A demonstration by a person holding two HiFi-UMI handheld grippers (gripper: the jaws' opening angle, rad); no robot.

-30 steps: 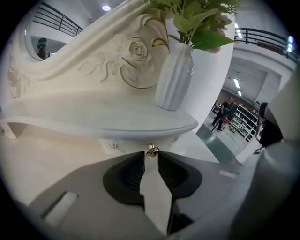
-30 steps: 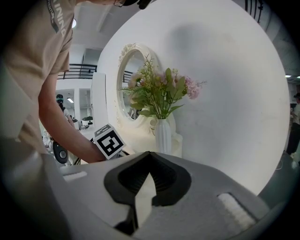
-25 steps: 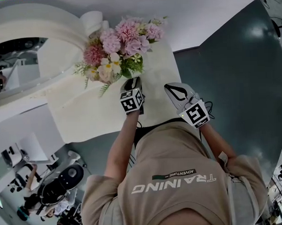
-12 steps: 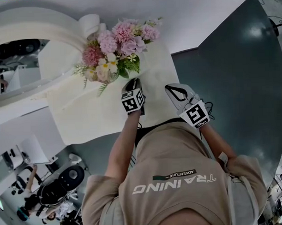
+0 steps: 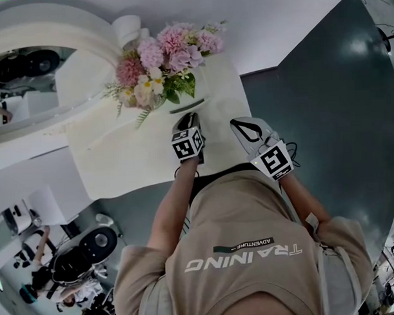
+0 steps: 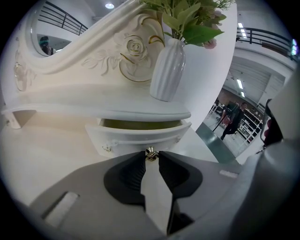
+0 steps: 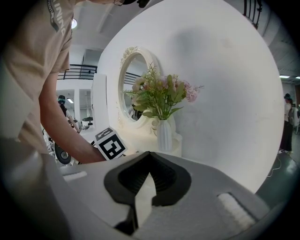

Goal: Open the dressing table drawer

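We judged the task begun but not finished. The white dressing table [image 6: 93, 51] filled the left gripper view. Its drawer [image 6: 140, 136] sat under a raised shelf [image 6: 117, 105] at 12 o'clock from the jaws, below the ribbed vase [image 6: 166, 70] standing at 1 o'clock. The drawer already stood partly out, with a dark, yellowish strip of its inside showing between the shelf edge and the drawer front. What was left, in our reading, was more of the same straight pull until the inside lay properly open.

The drawer front ran long from 9 o'clock to 3 o'clock across that view, gently bowed. Its face was turned toward 6 o'clock, straight at us, so its travel would run along the 12-to-6 line.

The left hand-held gripper [image 6: 150, 155] had just been closing its jaws and pinched the drawer's small metal knob [image 6: 150, 151] right at the tips. In the head view, the right hand-held gripper [image 7: 149, 157] hung over the front of the worktop [image 5: 132, 156] at 3 o'clock of the left one. Its jaws were pressed together on nothing, and it took no part.
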